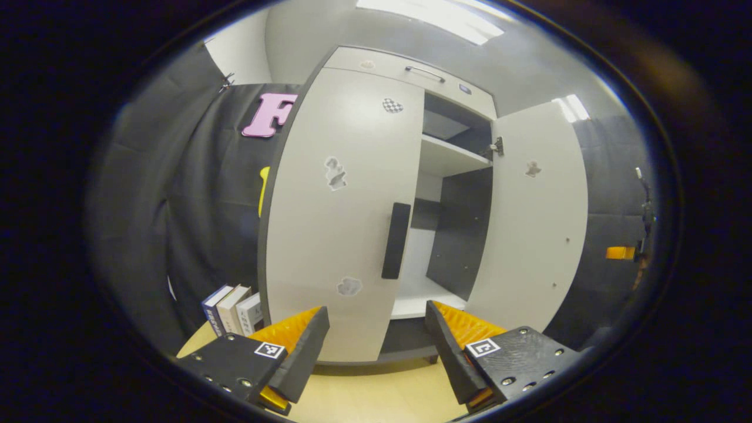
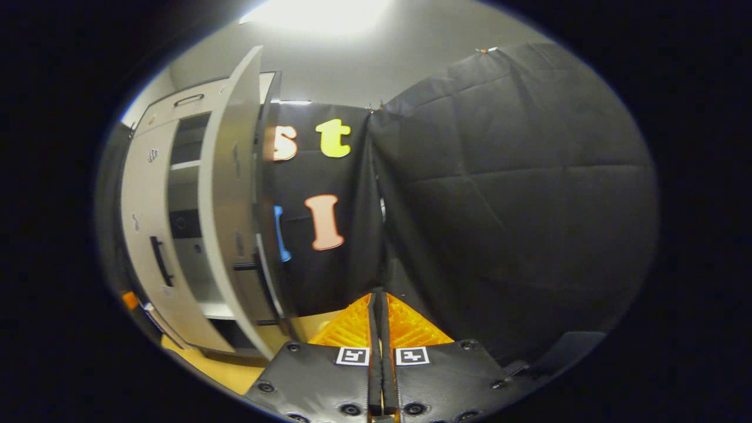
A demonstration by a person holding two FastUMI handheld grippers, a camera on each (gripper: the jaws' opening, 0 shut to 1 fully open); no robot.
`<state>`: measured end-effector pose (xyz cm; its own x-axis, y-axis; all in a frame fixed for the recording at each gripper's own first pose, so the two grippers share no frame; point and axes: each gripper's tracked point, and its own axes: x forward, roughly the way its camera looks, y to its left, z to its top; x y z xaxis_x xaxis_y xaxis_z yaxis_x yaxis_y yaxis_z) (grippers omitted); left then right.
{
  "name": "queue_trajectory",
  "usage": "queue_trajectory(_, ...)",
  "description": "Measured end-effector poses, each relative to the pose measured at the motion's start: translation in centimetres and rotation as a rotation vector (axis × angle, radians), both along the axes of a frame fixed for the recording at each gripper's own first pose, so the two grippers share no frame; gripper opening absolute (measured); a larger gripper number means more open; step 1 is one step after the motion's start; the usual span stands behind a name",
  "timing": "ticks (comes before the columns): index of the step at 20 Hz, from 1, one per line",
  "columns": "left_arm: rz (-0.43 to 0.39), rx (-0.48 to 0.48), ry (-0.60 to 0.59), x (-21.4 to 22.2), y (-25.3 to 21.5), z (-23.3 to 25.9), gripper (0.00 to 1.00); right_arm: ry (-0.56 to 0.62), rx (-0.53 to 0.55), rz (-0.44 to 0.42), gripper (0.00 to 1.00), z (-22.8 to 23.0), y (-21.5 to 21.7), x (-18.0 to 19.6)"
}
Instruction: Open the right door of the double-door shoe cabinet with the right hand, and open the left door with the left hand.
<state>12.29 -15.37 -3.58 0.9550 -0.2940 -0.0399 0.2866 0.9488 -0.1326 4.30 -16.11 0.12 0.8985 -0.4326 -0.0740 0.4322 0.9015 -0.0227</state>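
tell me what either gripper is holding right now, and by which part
Nothing is held: left gripper is open short of the left door's handle; right gripper is shut on nothing.

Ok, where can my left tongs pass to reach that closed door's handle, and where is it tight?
Free: the bare floor before the cabinet and the open bay between the left door and the swung-open right door, bordering the black handle. Crowded: the books left of the cabinet. The left tongs stand open.
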Motion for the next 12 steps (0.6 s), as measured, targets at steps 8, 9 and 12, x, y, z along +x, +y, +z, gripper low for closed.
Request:
queue_trajectory(8, 0.116, 0.121, -0.053, 8.9, -4.3, 3.5, 0.95, 0.063, 0.048, 0.027, 0.24, -3.6, -4.9, 4.7)
queue_trajectory(9, 0.121, 0.120, -0.057, 9.7, -4.9, 3.8, 0.95, 0.067, 0.030, 0.028, 0.36, -3.2, -5.2, 4.5)
queue_trajectory(12, 0.157, 0.141, -0.074, 12.6, -6.2, 4.9, 0.95, 0.079, 0.010, 0.044, 0.79, -4.8, -6.7, 8.2)
